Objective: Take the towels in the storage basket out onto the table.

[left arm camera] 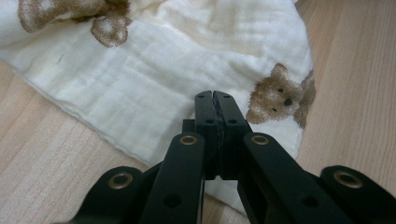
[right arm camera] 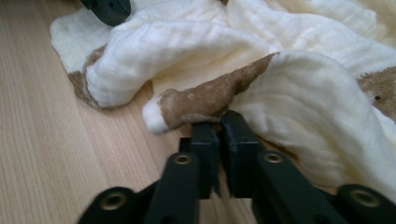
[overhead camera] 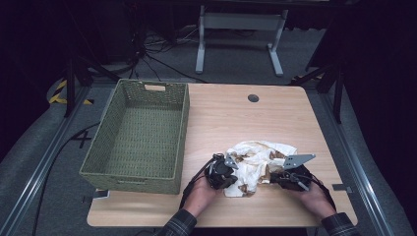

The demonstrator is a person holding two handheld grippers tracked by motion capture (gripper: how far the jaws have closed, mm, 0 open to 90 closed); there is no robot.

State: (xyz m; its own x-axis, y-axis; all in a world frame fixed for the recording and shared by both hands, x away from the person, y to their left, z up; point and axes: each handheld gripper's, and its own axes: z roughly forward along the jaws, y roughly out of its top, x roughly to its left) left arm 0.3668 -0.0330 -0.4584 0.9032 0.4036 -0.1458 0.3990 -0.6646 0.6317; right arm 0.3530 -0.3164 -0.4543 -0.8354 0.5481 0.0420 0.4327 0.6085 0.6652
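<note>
Lying crumpled on the wooden table at five o'clock, the cloth (cream, bear-printed) is pinched by both tools: left gripper clamped on its edge, right gripper nipping a brown fold. A woven basket sits at nine o'clock.

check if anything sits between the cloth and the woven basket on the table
Nothing visible does. Bare wooden table lies between the cloth and the basket, whose near side wall rises in between, so the cloth would likely need lifting over it.

wooden table: basket, cloth
</note>
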